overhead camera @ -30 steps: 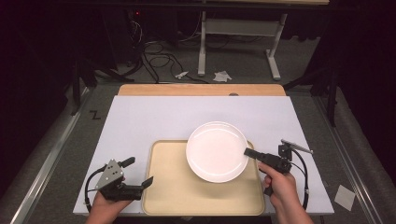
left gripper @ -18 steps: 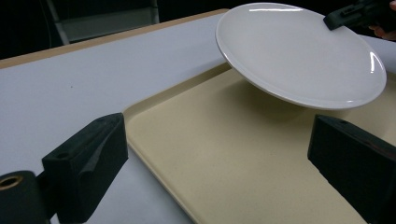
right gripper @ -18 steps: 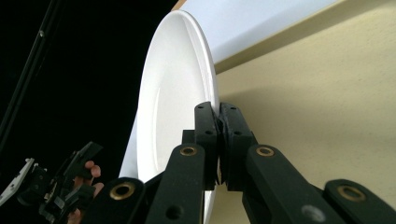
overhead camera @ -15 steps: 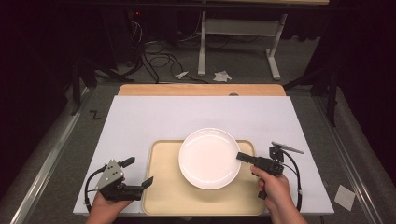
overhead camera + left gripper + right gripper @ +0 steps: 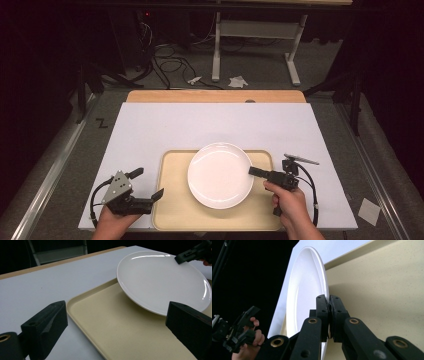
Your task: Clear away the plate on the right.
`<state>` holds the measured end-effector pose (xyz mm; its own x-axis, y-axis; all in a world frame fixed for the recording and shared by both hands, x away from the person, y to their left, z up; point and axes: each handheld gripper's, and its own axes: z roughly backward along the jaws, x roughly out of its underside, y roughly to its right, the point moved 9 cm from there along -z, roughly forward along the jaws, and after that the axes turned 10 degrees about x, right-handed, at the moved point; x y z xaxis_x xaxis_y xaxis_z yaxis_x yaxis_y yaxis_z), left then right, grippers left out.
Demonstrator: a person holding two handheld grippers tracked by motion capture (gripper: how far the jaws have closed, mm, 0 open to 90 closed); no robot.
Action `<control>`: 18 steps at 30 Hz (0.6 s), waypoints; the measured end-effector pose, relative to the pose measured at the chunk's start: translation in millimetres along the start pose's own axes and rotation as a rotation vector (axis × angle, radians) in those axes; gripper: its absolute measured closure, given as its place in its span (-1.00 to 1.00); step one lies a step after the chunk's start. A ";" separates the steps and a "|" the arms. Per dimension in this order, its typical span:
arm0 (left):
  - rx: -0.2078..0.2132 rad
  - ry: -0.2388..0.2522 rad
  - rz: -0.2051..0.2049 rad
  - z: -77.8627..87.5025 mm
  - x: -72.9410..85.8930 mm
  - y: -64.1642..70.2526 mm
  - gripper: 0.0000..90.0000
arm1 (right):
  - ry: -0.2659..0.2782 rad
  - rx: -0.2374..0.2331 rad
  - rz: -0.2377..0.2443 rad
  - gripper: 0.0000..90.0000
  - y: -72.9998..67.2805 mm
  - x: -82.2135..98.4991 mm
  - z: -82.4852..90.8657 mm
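In the right gripper view the fingers (image 5: pixel 322 312) of the right gripper (image 5: pixel 329 315) were seen clenched on the rim of the white plate (image 5: pixel 304 290), one on each face of it, at the lower middle of the frame. In the high view that gripper (image 5: pixel 256 171) was found at the lower right, with its fingers on the plate's right edge and the right hand (image 5: pixel 290 202) behind it.

The plate (image 5: pixel 219 175) was seen at the lower middle of the high view, over the beige tray (image 5: pixel 172 210). In the left gripper view it (image 5: pixel 162 280) was shown tilted in the upper right of the frame, its near edge raised off the tray (image 5: pixel 125 332); whether its far edge touched the tray could not be told.

The fingers (image 5: pixel 47 325) of the left gripper (image 5: pixel 117 330) were seen released, standing wide apart at the bottom corners of that view with nothing between them. In the high view this gripper (image 5: pixel 145 187) was held by the left hand (image 5: pixel 112 222) at the lower left, just beside the tray's left edge, over the white worktop (image 5: pixel 210 125).
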<state>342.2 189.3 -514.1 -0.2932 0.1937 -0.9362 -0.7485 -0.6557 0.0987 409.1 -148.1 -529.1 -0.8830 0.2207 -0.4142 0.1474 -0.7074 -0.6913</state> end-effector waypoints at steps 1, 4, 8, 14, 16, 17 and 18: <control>-0.005 0.001 0.001 0.5 -0.3 -0.6 -0.91 | -0.002 0.002 0.006 0.97 0.3 0.5 -0.6; -0.013 0.006 0.004 1.1 -0.8 -2.3 -0.94 | -0.013 0.002 0.012 0.97 -0.1 2.2 -2.0; -0.011 0.004 0.004 1.3 -0.6 -2.4 -0.94 | -0.018 0.009 0.021 0.97 0.7 3.9 -3.7; -0.010 0.005 0.004 1.2 -0.7 -2.1 -0.94 | -0.034 0.015 0.032 0.97 0.0 7.5 -6.2; -0.009 0.006 0.005 1.3 -0.7 -2.2 -0.94 | -0.036 0.020 0.034 0.97 0.5 7.9 -6.1; -0.009 0.006 0.005 1.3 -0.7 -2.2 -0.94 | -0.036 0.022 0.037 0.97 1.0 8.0 -6.1; -0.008 0.006 0.006 1.2 -0.6 -2.2 -0.94 | -0.037 0.023 0.036 0.97 1.2 8.0 -6.1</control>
<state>343.2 191.4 -513.3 -0.2946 0.1854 -0.9375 -0.7419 -0.6627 0.1021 404.9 -143.1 -536.8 -0.8931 0.1704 -0.4164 0.1694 -0.7300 -0.6621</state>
